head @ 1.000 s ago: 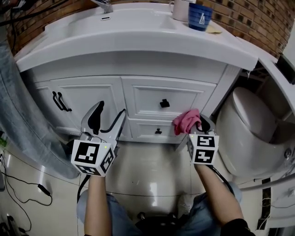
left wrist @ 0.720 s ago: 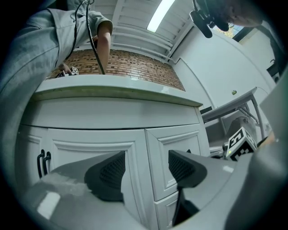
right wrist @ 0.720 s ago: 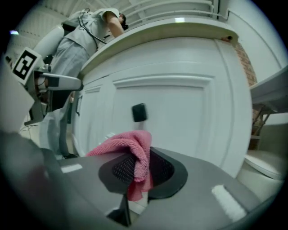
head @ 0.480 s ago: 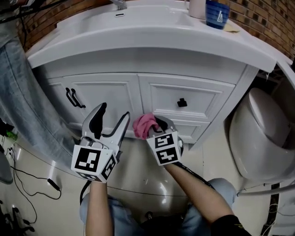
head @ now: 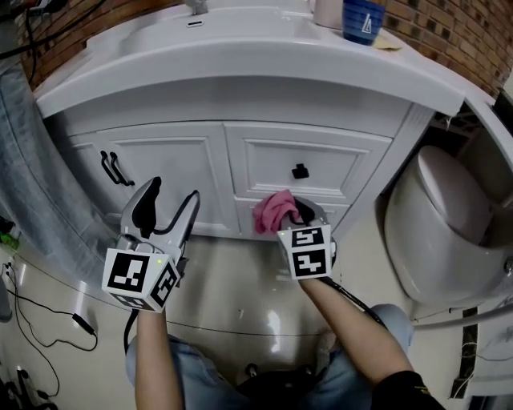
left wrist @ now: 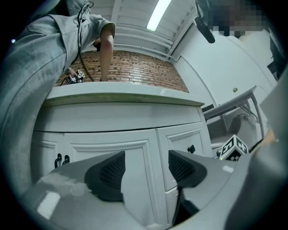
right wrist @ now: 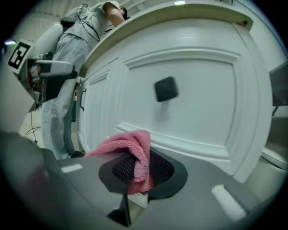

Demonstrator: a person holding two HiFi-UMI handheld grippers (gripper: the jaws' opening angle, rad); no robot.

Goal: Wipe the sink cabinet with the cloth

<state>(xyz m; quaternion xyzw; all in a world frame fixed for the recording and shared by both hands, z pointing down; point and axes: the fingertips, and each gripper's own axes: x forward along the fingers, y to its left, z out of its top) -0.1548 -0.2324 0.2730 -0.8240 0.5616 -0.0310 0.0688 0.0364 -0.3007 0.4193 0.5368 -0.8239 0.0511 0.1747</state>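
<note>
We are in the wiping step. The right gripper (head: 298,215) is clenched on the pink cloth (head: 275,211), a fold pinched between its jaws and the rest bunched ahead of them. The cloth sits at the front of the sink cabinet (head: 160,160), toward its right half, just under the upper drawer with the black knob (head: 300,170). From the right gripper view the cloth (right wrist: 130,146) lies close to the panel's lower moulding, but we cannot tell whether it presses on the paint. The left gripper (head: 170,196) hangs released, jaws apart with nothing between them, off the left door.

Next, we judge, the cloth needs firm contact and steady strokes across the drawer fronts, then over the door. The pinch must hold, since a loose fold could drag free on the mouldings.

In the way: the knob and the pair of black door handles (head: 110,168) will snag the cloth unless we wipe around them. A toilet (head: 437,216) crowds the cabinet's right edge, and a person in jeans (head: 32,160) stands near its left edge. A blue cup (head: 362,18) rests at the countertop's back right corner, well clear of the work.
</note>
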